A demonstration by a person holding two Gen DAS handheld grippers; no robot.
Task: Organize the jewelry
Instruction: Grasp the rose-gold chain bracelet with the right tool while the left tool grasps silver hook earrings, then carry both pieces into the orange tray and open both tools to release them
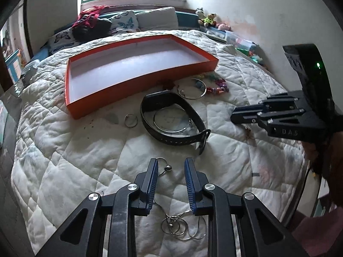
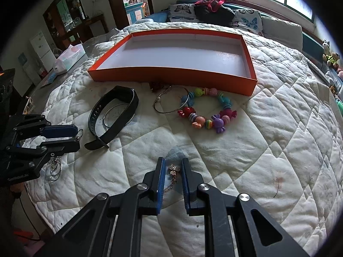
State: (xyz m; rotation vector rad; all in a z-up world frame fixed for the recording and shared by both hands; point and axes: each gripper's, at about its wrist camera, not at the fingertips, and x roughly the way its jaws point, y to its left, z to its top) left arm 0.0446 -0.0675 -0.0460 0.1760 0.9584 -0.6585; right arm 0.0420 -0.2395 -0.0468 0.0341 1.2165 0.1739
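An empty orange tray [image 1: 137,79] [image 2: 171,72] lies on the white quilt. In front of it lie a black watch strap [image 1: 171,120] [image 2: 113,115] around a thin silver bangle [image 1: 171,120], a silver hoop [image 1: 191,90] [image 2: 171,102], a small ring [image 1: 131,120] and a colourful bead bracelet [image 2: 209,111] [image 1: 217,86]. My left gripper [image 1: 171,167] [image 2: 75,135] is open over a silver necklace with rings [image 1: 180,227] [image 2: 55,169]. My right gripper [image 2: 173,165] [image 1: 238,115] is open around a small gold chain piece [image 2: 172,172].
Pillows [image 1: 158,19], a dark bag [image 1: 92,25] and soft toys [image 1: 208,18] line the bed's head and far side. A tissue box [image 2: 68,57] sits off the bed's left edge. The wall [image 1: 268,21] runs along the right.
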